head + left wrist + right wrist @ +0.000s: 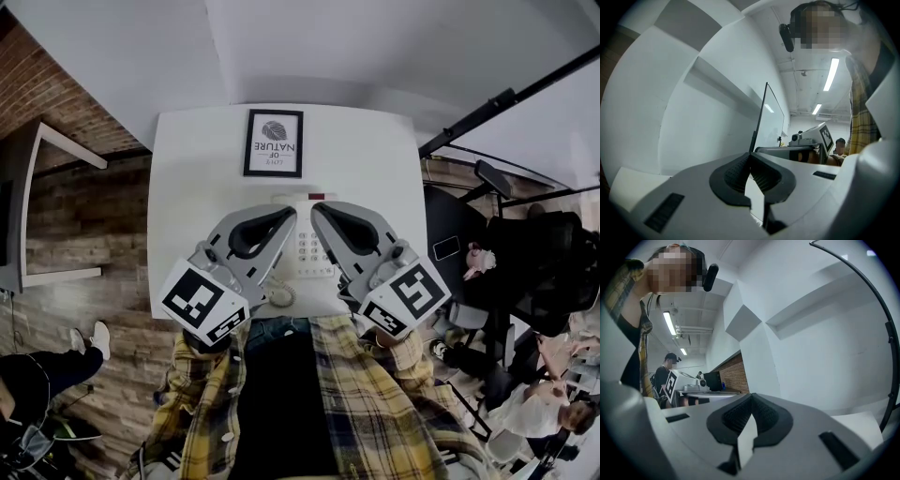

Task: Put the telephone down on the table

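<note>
On the table (192, 178), the telephone (307, 249) lies between left gripper (287, 215) and right gripper (318, 210).

Telephone (307, 248) is mostly covered by left gripper (284, 216) & right gripper (321, 214); only keypad strip & top edge are seen. Handset can't be made out. Smallest line on framed print (273, 142) is too small to be read.
</note>
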{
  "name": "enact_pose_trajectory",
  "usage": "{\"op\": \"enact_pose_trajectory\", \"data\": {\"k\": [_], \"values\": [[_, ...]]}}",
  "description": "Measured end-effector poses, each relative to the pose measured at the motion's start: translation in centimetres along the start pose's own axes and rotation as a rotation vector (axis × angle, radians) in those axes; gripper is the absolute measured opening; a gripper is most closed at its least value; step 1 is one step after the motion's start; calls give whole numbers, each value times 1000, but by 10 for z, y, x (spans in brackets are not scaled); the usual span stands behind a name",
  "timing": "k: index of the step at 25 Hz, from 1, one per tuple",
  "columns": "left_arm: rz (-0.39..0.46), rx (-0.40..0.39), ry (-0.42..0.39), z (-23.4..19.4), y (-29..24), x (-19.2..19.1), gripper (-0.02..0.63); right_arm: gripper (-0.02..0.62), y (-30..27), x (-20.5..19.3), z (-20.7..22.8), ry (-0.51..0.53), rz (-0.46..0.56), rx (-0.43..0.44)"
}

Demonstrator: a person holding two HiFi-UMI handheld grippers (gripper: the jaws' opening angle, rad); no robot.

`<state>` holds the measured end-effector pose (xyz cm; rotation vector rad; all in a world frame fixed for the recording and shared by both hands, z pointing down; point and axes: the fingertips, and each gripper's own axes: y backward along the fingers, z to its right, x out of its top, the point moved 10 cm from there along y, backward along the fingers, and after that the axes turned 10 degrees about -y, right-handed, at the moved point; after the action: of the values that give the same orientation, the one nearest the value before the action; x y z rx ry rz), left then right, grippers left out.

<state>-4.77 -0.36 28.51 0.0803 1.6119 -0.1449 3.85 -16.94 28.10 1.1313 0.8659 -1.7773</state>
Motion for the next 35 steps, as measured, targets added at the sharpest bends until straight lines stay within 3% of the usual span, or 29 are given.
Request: {"op": "enact_pose_trajectory", "data": {"k": [25,35], "values": [[5,-27,1,7,-2,1,15,25,6,-1,-3,16,-5,7],[-3,-75,-7,4,0,-5,15,25,9,-1,-3,20,-11,4]]}}
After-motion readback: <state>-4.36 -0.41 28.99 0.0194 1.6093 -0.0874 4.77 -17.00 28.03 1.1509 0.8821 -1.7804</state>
